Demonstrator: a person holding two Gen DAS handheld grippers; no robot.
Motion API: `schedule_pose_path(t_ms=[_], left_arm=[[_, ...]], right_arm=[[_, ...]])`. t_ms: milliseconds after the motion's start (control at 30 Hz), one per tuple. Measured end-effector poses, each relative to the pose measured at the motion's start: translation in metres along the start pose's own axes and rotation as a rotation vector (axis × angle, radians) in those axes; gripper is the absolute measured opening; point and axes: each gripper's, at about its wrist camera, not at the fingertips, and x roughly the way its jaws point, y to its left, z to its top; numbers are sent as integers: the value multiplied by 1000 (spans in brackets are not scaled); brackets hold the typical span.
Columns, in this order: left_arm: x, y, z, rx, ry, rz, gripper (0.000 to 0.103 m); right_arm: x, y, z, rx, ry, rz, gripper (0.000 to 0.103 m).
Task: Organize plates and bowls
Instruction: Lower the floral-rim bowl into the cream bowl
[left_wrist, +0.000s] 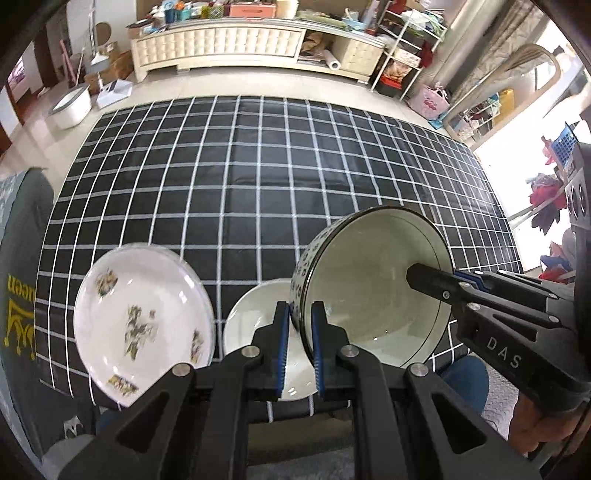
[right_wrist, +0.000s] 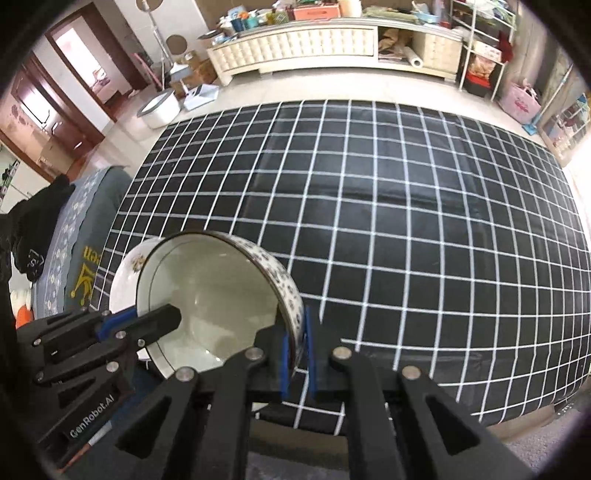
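A patterned bowl (left_wrist: 373, 288) with a white inside and a dark rim hangs tilted above the table's near edge. My left gripper (left_wrist: 300, 317) is shut on its left rim. My right gripper (right_wrist: 295, 332) is shut on the opposite rim of the same bowl (right_wrist: 218, 291); it shows from the right in the left wrist view (left_wrist: 439, 282). My left gripper shows at lower left in the right wrist view (right_wrist: 147, 323). A plain white bowl (left_wrist: 255, 325) sits on the table under the held bowl. A floral plate (left_wrist: 144, 317) lies to its left, partly showing in the right wrist view (right_wrist: 129, 273).
The table wears a black cloth with a white grid (left_wrist: 258, 177). A grey cushioned seat (left_wrist: 22, 258) stands at the table's left. A cream cabinet (left_wrist: 236, 44), a white tub (left_wrist: 72, 105) and wire shelves (left_wrist: 406, 48) stand beyond on the floor.
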Motion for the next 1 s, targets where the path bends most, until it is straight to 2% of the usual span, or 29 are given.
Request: schedule_pose_path(t_ms=[200,367,533,1000], left_arm=[[-3,35,-22,-39,26,-2,10],[5,44,-28,-61,50,-6,10],[14,46,-35,-61,76,-3,10],[31,48,-39,-67,106,9,8]], right_arm=[[19,22,-10,-13,45,1,10],[33,31,-16,-20,80,-10,10],[47,29,-22,-6,126,-4,10],[65,32,-24,-39,165,-43,10]])
